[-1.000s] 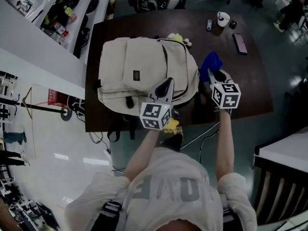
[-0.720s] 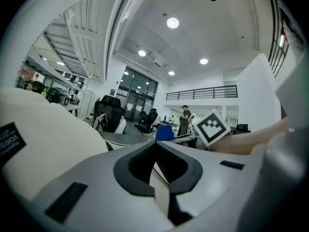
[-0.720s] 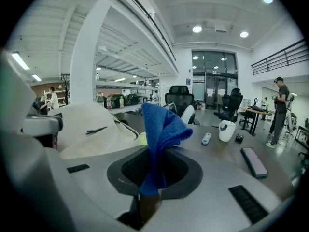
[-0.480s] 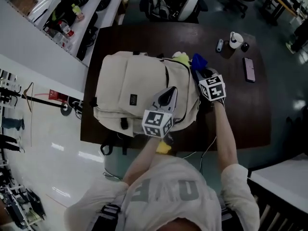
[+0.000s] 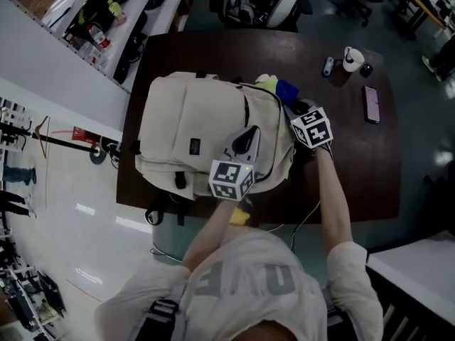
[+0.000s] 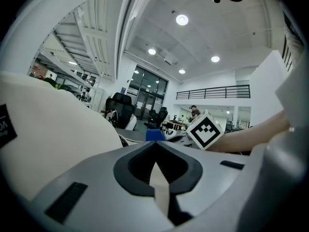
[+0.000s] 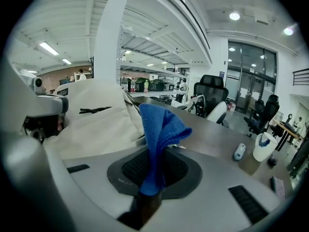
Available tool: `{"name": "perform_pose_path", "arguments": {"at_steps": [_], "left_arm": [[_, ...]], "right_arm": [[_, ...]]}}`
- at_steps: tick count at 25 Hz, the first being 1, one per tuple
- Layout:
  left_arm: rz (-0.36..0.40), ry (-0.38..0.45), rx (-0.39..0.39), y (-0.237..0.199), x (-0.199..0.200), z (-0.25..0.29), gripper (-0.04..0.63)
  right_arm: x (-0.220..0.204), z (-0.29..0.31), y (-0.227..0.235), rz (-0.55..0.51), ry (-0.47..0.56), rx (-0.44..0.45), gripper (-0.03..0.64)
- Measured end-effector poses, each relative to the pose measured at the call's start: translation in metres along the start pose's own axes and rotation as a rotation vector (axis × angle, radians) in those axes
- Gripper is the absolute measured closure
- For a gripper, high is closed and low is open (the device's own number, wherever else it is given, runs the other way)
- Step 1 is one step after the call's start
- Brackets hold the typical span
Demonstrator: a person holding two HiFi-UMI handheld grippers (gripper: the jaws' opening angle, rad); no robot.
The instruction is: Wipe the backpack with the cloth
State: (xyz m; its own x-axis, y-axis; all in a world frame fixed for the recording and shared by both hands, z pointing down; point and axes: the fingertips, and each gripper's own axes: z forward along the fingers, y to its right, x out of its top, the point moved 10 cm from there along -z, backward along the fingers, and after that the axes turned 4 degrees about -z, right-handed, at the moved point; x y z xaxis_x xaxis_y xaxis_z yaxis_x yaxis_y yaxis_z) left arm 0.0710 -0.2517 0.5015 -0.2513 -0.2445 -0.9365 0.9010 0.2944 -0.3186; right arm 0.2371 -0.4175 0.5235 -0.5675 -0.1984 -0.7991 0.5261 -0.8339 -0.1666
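A beige backpack (image 5: 199, 123) lies flat on the dark table (image 5: 355, 155). My left gripper (image 5: 247, 138) rests on the backpack's right part, jaws shut with a strip of beige fabric (image 6: 160, 190) between them. My right gripper (image 5: 297, 109) is at the backpack's upper right corner, shut on a blue cloth (image 5: 287, 91) that touches the bag's edge. In the right gripper view the cloth (image 7: 160, 127) stands up out of the jaws, with the backpack (image 7: 96, 120) close on the left. In the left gripper view the backpack (image 6: 48, 134) fills the left side and the blue cloth (image 6: 155, 135) shows beyond the jaws.
A yellow-green object (image 5: 266, 84) sits by the backpack's top, beside the cloth. A white cup (image 5: 350, 57), a small grey device (image 5: 327, 65) and a phone (image 5: 371, 104) lie on the table's far right. Office chairs (image 5: 259, 2) stand beyond the table. Shelving (image 5: 106, 27) runs along the left.
My right gripper carried the blue cloth from the table beside the backpack up to its upper right corner. The left gripper stayed on the bag.
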Motion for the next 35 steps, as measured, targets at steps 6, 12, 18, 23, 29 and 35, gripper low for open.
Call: {"name": "perform_pose_path", "arguments": {"at_steps": [6,12,18,23,29,35], "left_arm": [[0.017,0.038,-0.037,0.01,0.009,-0.02,0.592],[0.037,0.057,-0.057,0.018,0.005,-0.061,0.592],[0.043,0.072,-0.076,0.023,0.003,-0.102,0.592],[0.049,0.086,-0.085,0.019,0.006,-0.126,0.592],[0.051,0.09,-0.089,0.015,0.004,-0.156,0.592],[0.053,0.082,-0.091,0.007,0.001,-0.184,0.592]], "right_arm": [[-0.013,-0.029,-0.027,0.037,-0.001,-0.052,0.574],[-0.035,-0.078,-0.074,0.026,0.001,-0.135,0.574],[-0.051,-0.119,-0.117,0.062,-0.001,-0.182,0.574],[-0.062,-0.136,-0.159,0.114,0.005,-0.21,0.574],[-0.071,-0.15,-0.204,0.136,-0.012,-0.213,0.574],[-0.074,-0.149,-0.242,0.196,0.006,-0.207,0.574]]}}
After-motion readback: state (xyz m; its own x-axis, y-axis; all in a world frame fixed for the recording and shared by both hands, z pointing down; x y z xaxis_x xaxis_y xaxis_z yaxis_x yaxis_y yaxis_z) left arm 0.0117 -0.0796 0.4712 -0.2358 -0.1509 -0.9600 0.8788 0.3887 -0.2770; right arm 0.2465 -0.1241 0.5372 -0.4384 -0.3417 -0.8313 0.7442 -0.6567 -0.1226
